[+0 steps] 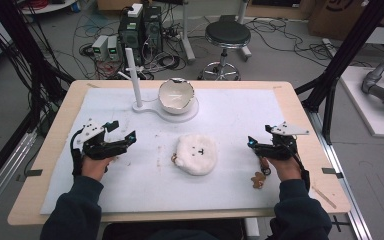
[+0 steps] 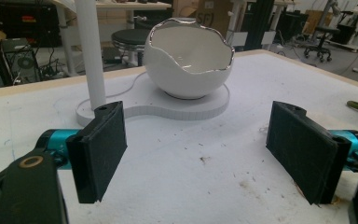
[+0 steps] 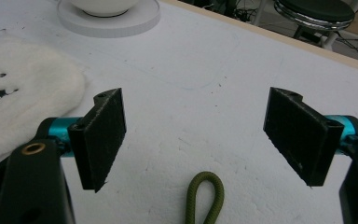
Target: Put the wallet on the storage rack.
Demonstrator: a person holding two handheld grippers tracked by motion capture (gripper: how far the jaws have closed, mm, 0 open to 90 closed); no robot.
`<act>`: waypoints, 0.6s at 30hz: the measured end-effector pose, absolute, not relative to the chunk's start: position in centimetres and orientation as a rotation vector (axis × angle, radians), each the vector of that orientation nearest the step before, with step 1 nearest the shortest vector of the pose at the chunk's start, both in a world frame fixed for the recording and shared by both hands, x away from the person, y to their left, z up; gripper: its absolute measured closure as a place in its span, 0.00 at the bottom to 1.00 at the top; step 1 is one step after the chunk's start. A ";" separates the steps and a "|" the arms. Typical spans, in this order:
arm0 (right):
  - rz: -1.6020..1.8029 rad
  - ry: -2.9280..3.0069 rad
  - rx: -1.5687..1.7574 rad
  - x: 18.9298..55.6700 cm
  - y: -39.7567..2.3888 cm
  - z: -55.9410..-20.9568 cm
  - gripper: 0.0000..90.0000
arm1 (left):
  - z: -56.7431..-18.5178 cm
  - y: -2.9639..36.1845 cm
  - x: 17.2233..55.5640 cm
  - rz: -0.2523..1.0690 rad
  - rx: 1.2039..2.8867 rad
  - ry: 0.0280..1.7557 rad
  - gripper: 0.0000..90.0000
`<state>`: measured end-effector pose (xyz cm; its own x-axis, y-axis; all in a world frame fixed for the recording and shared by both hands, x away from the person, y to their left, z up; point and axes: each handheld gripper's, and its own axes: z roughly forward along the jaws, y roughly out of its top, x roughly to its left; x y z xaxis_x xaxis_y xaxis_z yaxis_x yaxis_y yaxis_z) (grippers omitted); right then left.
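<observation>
A white fluffy plush pouch (image 1: 196,153) with a small black face lies at the middle of the white-covered table (image 1: 240,112); in the right gripper view the pouch (image 3: 23,88) sits to the left. Beyond it an eggshell-shaped white bowl (image 1: 176,95) rests on a white base (image 1: 192,112) with an upright pole (image 1: 134,75). My left gripper (image 1: 122,131) hovers open left of the pouch, facing the bowl (image 2: 186,65). Right of the pouch, my right gripper (image 1: 260,135) is open with nothing between its pads. A green cord loop (image 3: 205,196) lies just under it.
A brown figure-shaped charm (image 1: 258,179) lies by the right hand, near the table's front right. A small brown clasp (image 1: 174,159) sticks out at the pouch's left edge. A stool (image 1: 226,35), computers (image 1: 140,30) and cables stand on the floor behind the table.
</observation>
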<state>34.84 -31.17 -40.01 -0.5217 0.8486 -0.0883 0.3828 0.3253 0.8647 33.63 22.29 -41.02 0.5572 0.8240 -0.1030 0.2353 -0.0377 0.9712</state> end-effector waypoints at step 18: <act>1.153 2.140 1.035 35.0 -30.1 -40.2 0.24 | -41.2 22.0 33.8 0.573 1.586 0.934 0.23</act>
